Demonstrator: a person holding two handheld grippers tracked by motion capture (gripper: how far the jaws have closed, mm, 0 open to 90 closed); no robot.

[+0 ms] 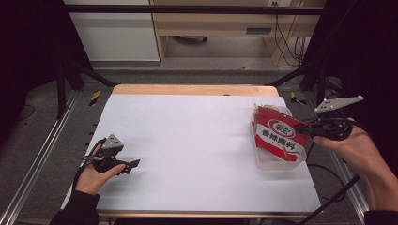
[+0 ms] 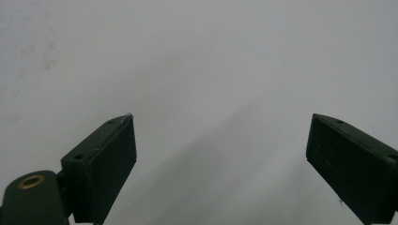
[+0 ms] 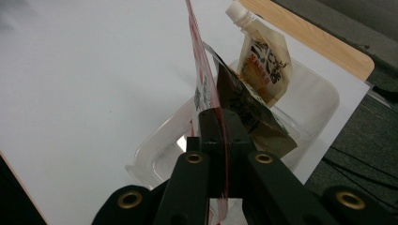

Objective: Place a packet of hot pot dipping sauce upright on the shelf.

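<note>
While your right gripper [image 3: 220,140] pinches the red sauce packet [image 1: 280,134] by its edge, jaws clamped tight on the thin film, the packet hangs upright over the clear plastic tray [image 1: 263,161] at the right side of the white table sheet [image 1: 187,140]. Your grip looks narrow and sits at one margin, so the packet can swing or pivot between the pads as you lower it; a quick move would likely make it twist and catch the tray's rim instead of dropping inside.

Watch the tray itself. It seems light, and in the right gripper view it already holds a dark packet [image 3: 248,117] and a spouted pouch [image 3: 263,61] leaning against the far wall. If the red packet pushes against these, you may tip the pouch out or shove the tray toward the table edge, which lies near on that side.

If you let go while the packet stands on end, it may flop over the rim onto the sheet. Lay it flatter before release.

Your left gripper [image 1: 133,164] rests wide open and empty over the sheet, well apart from the tray, so it cannot steady the tray if it slides.
</note>
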